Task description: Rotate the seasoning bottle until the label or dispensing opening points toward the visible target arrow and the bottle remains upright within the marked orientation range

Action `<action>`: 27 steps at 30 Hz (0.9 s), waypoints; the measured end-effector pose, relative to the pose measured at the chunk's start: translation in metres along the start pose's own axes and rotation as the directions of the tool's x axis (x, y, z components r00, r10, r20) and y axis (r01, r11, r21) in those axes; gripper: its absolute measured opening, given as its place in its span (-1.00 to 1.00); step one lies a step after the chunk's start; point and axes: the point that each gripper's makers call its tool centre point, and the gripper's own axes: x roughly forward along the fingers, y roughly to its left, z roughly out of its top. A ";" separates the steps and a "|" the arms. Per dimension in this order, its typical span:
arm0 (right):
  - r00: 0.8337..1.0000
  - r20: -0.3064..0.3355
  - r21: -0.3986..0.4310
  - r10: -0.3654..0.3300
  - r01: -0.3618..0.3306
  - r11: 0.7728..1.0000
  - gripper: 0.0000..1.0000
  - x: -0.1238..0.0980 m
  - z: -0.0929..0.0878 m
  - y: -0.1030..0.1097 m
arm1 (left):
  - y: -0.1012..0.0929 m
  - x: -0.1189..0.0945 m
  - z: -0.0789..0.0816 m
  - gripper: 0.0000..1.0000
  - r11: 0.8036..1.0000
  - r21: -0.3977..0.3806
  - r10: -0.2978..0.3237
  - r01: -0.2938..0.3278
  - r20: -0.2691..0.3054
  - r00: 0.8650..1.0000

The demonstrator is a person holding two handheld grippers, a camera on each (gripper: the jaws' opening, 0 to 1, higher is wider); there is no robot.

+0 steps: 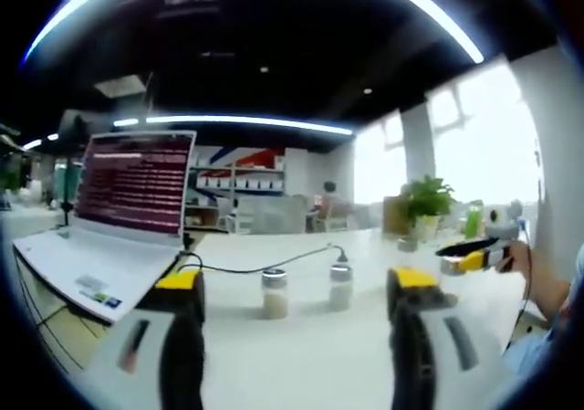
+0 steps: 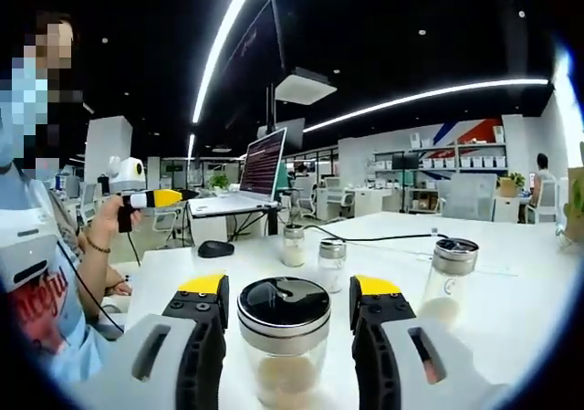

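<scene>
Two handheld grippers are in your hands above a white tabletop (image 2: 511,273) in a large open office. In the right gripper view, your right gripper (image 2: 286,302) has its yellow-tipped jaws spread wide on either side of the seasoning bottle (image 2: 284,339), a clear glass jar with a dark slotted dispensing lid and pale seasoning in its base; it stands upright near the tabletop's closest edge, and a narrow gap shows between each jaw and the glass, so the jaws flank it without clearly touching. A taller shaker (image 2: 443,282) with a dark lid stands to the right of that gripper, and two small shakers, one (image 2: 294,246) beside the other (image 2: 331,264), stand farther back toward the middle of the tabletop. A black computer mouse (image 2: 215,248) lies near the left edge, and an open laptop (image 2: 253,174) sits beyond it. At the left of this view your hand (image 2: 119,214) holds the left gripper, its jaws close together. In the left gripper view, your left gripper (image 1: 297,287) appears with jaws well apart and nothing between them, raised in front of the two small shakers standing mid-tabletop. The open laptop glows with red text at the left edge, a black cable (image 1: 265,262) trails across the tabletop, and a potted plant (image 1: 425,200) stands at the far right edge.
</scene>
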 end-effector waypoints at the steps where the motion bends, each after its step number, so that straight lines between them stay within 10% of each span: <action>1: 1.000 0.002 0.000 0.000 0.000 1.000 0.08 0.000 0.000 0.000 | 0.002 0.000 0.000 0.78 1.000 0.001 0.013 -0.013 0.000 1.000; 27: 0.994 -0.039 0.005 0.098 -0.098 0.995 -0.17 0.005 -0.015 0.010 | 0.012 -0.002 0.007 0.99 0.998 0.039 0.054 -0.056 0.047 0.997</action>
